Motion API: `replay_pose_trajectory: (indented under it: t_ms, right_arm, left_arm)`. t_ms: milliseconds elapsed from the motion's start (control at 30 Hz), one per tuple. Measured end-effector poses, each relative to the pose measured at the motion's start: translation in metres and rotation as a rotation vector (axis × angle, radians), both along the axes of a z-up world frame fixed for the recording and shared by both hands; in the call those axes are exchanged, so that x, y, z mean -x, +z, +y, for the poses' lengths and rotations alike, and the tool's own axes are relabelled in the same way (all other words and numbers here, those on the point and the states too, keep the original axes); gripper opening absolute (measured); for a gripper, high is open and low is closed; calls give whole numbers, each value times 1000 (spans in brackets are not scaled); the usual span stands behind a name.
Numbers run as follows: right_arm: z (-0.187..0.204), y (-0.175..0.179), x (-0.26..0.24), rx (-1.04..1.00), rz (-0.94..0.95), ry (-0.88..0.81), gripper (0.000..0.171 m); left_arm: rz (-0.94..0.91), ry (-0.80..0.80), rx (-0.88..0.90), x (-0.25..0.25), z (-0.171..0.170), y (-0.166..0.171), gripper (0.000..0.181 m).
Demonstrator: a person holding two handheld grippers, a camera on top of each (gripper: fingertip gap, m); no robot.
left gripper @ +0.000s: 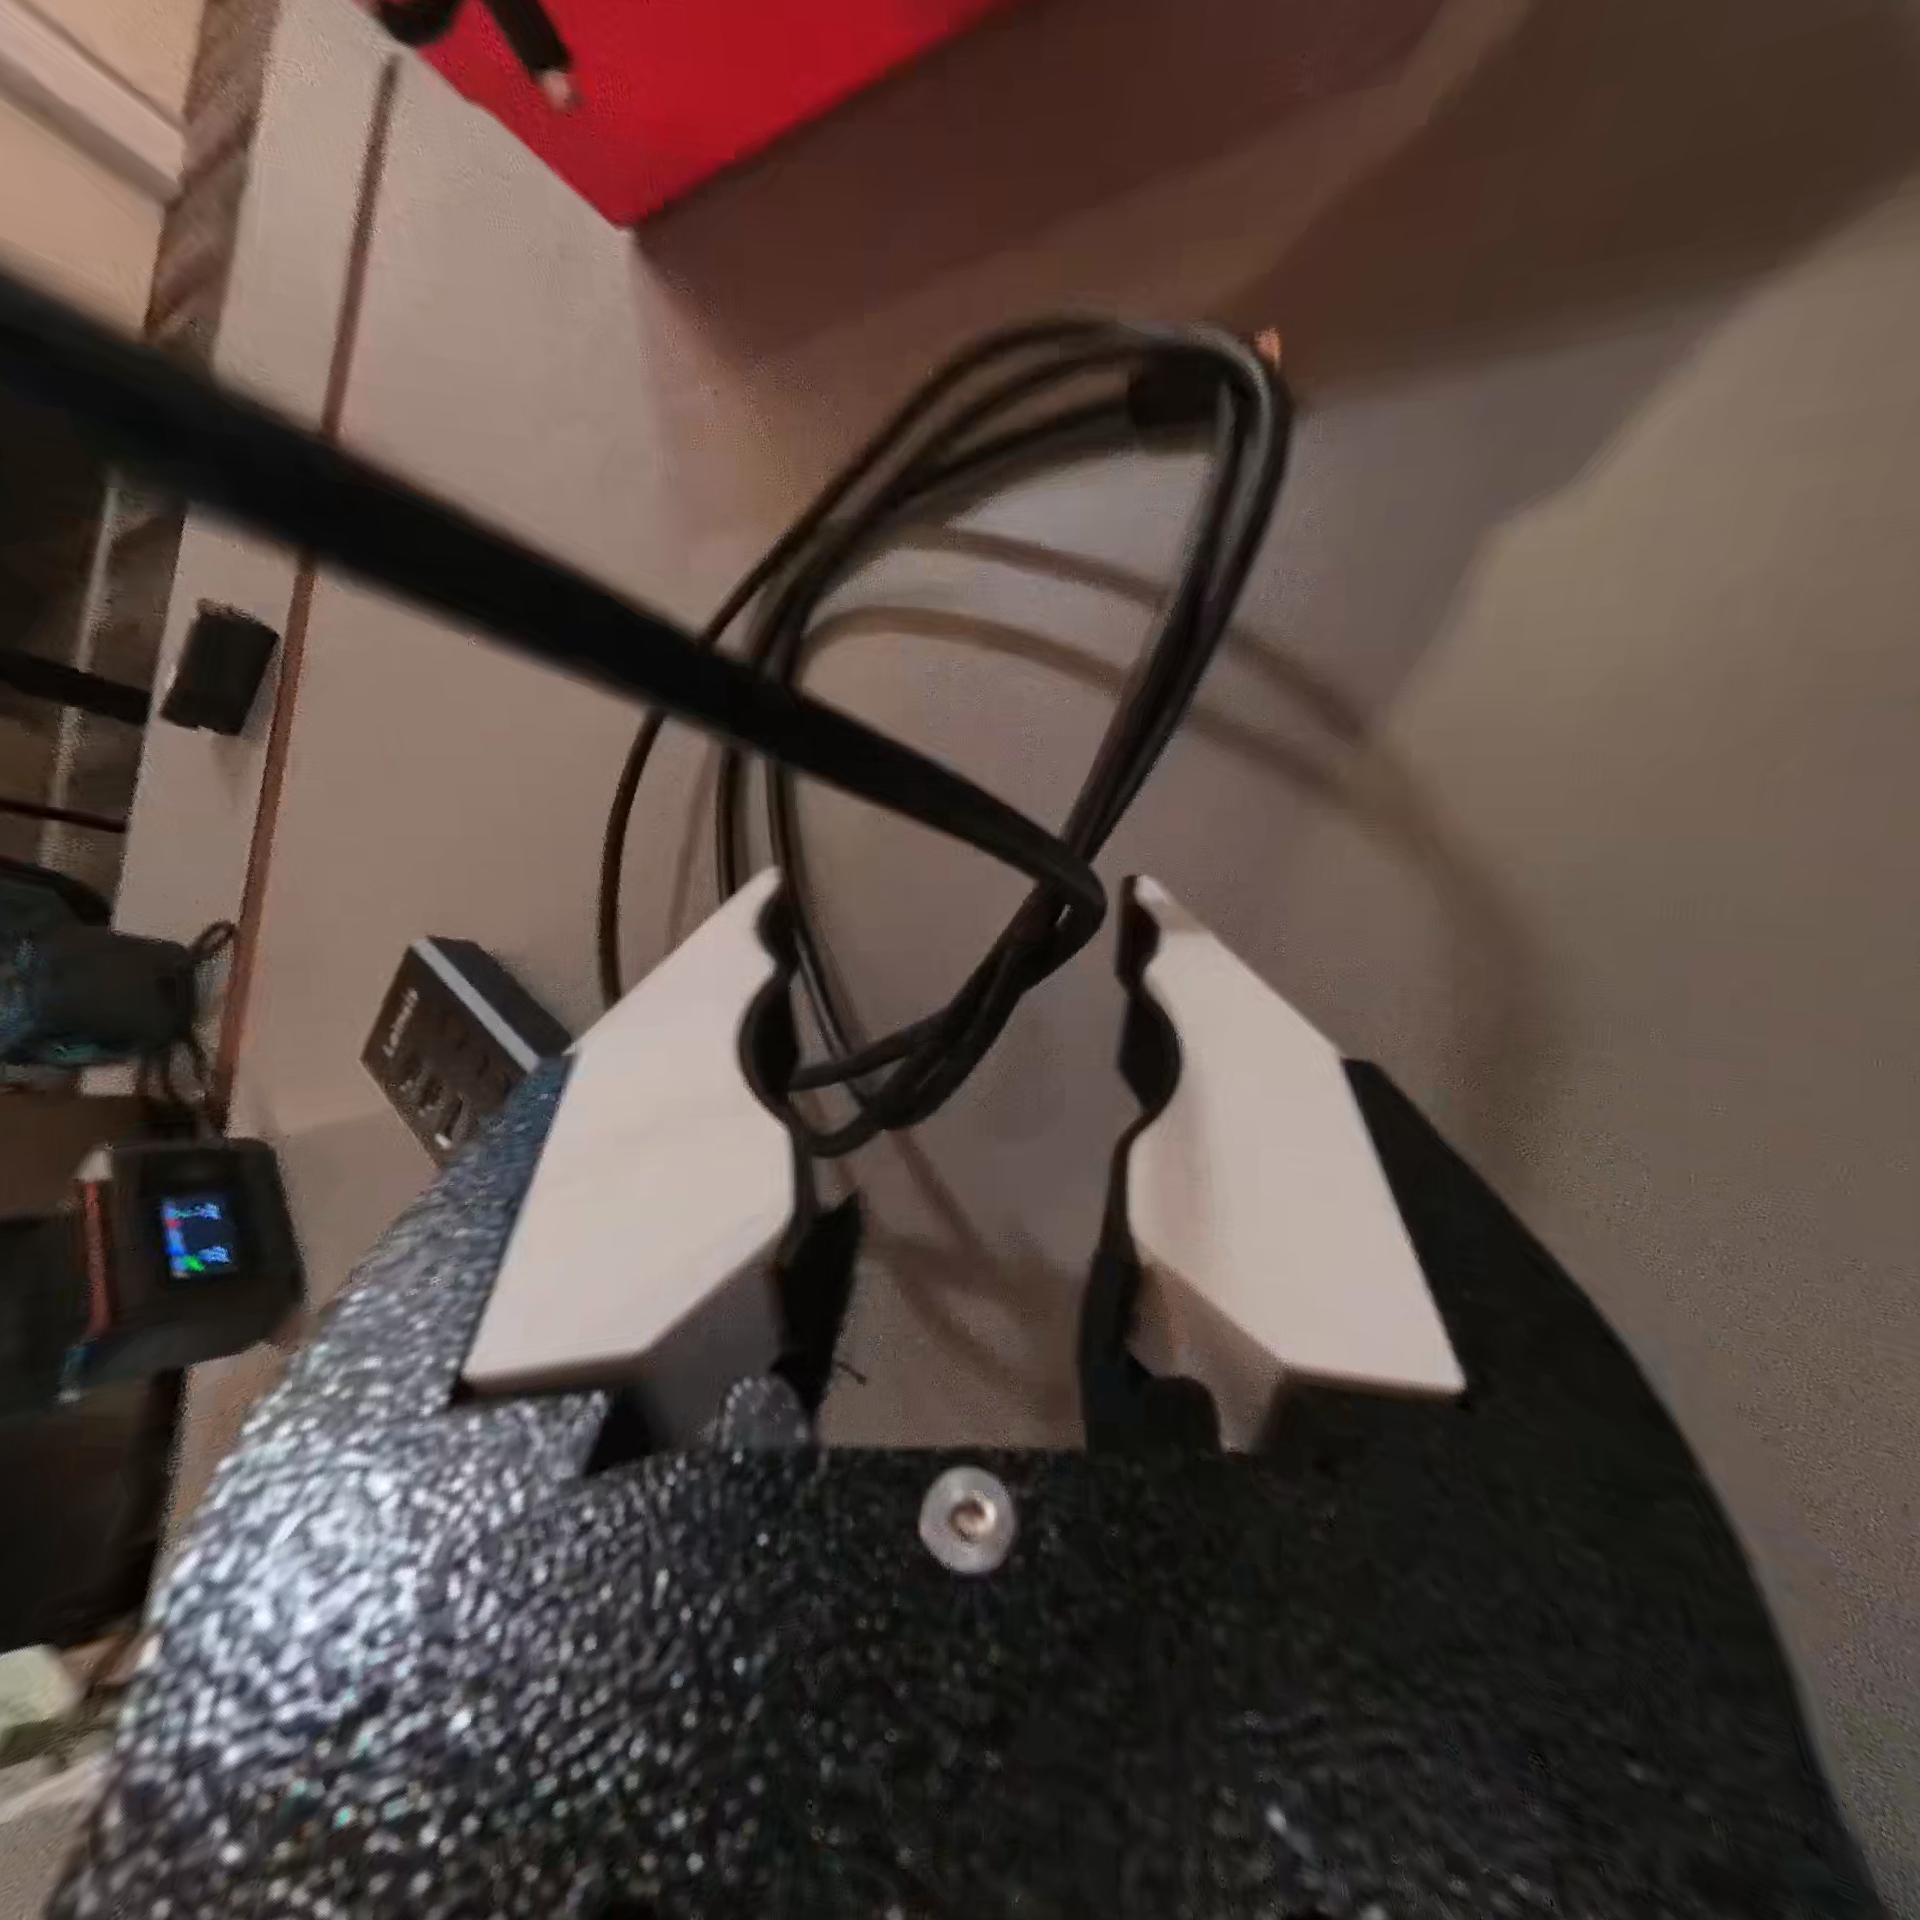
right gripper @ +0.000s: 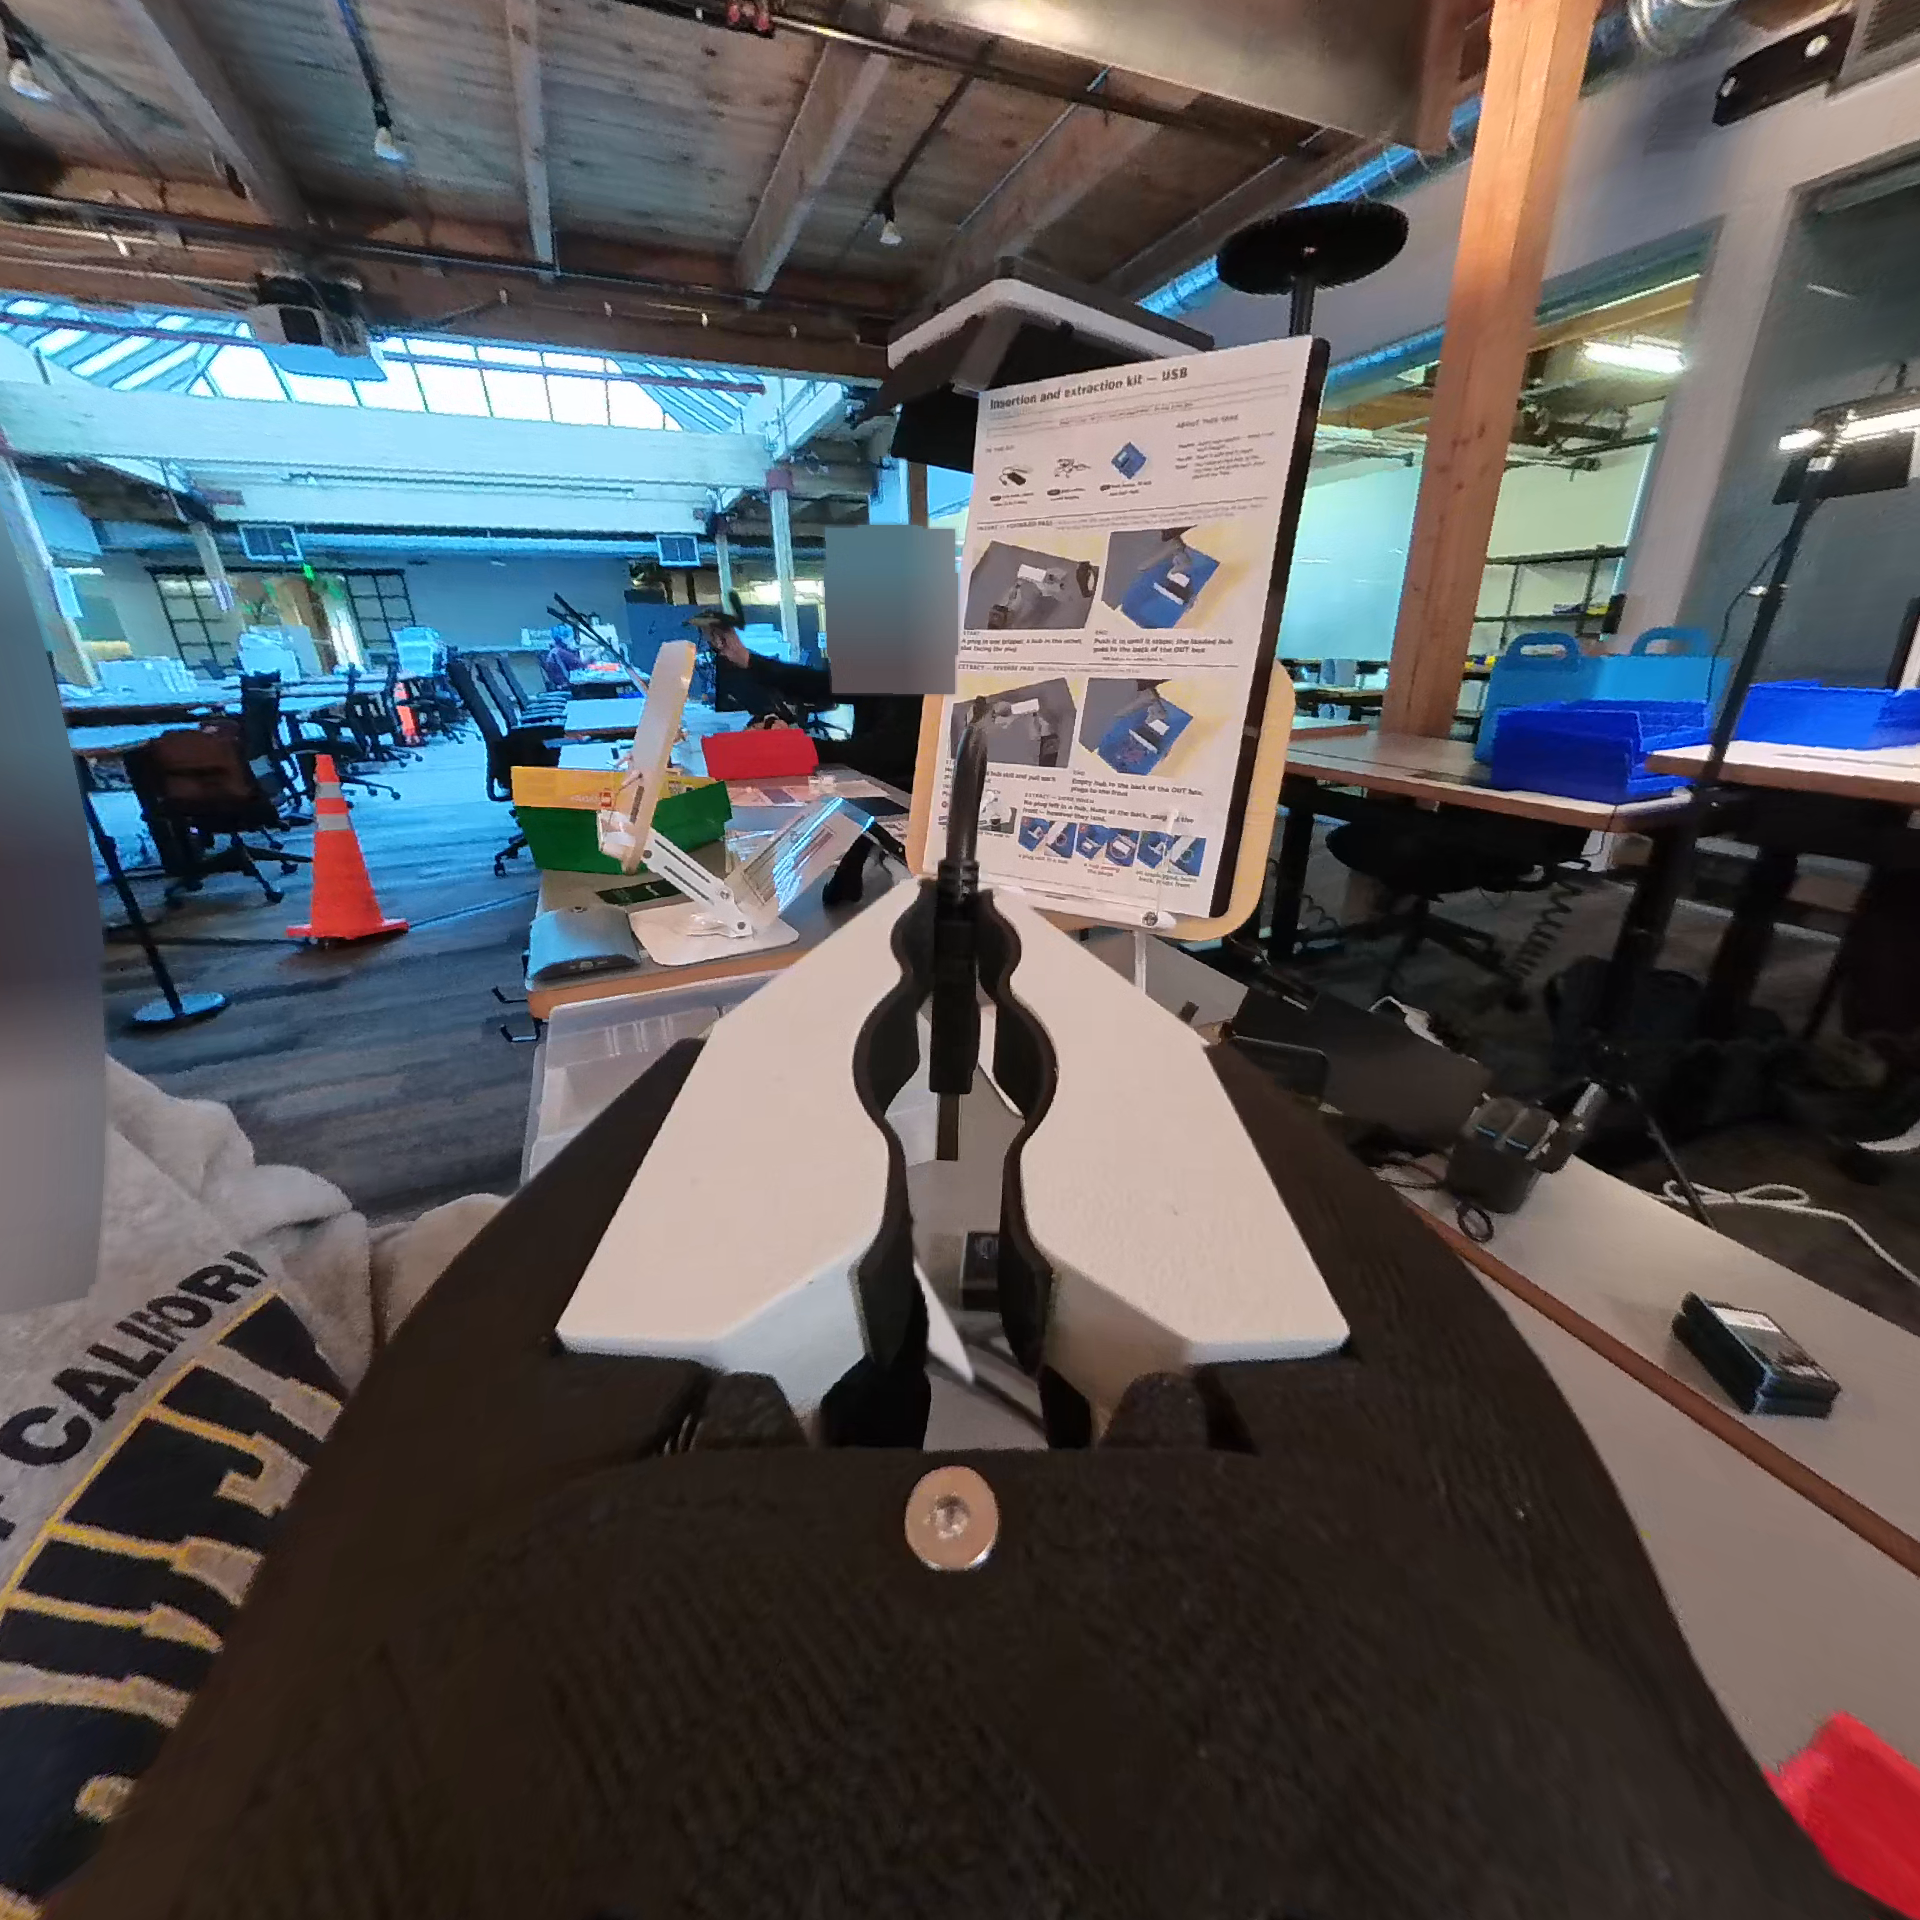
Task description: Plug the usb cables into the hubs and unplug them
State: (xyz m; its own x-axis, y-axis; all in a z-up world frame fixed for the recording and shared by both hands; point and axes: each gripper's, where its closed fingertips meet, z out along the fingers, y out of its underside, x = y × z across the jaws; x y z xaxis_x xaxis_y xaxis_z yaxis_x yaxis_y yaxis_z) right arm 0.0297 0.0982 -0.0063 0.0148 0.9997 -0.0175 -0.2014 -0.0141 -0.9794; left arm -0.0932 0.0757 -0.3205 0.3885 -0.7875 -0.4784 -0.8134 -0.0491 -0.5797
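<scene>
In the left wrist view my left gripper (left gripper: 951,904) is open, its white fingers (left gripper: 665,1122) spread wide. A coiled black USB cable (left gripper: 1174,623), bound by a black strap, passes between the fingertips above the beige table (left gripper: 1558,831) and casts a shadow on it. One blurred strand (left gripper: 416,540) runs off to the upper left. A black USB hub (left gripper: 447,1049) lies on the table left of the fingers. In the right wrist view my right gripper (right gripper: 956,894) is shut on a black USB plug (right gripper: 951,997). Its metal end points back toward the camera and its cable rises past the tips.
A red box (left gripper: 727,94) sits at the far end of the table. A small device with a lit screen (left gripper: 197,1236) is at the left. An instruction sheet on a stand (right gripper: 1122,623) is ahead of the right gripper. A small black box (right gripper: 1756,1351) lies on the table. A person's sweatshirt (right gripper: 156,1455) is close at the left. There is about 35 cm between the tips of the two grippers. The right gripper is farther from the black USB hub (left gripper: 447,1049), some 40 cm, than the left, some 15 cm.
</scene>
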Motion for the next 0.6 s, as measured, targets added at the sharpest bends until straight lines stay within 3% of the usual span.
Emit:
replay_pose_trajectory:
  t_ms: [100,200,333,500,600]
  right_arm:
    - [4,-3,-1,13,-1,-20,5]
    - [21,-19,-1,-61,-79,-170,5]
    - [31,-63,9,-260,-299,-343,5]
    - [6,-138,24,-444,-580,-257,5]
    - [-7,-162,32,-459,-611,-198,5]
  left_arm:
    - [116,-46,-41,-1,1,-10,3]
    - [101,-53,-97,-5,0,2,0]
    - [-138,-52,-124,-18,-7,44,0]
    - [-397,34,-201,-8,-6,113,0]
    - [-521,64,-217,-3,-7,146,0]
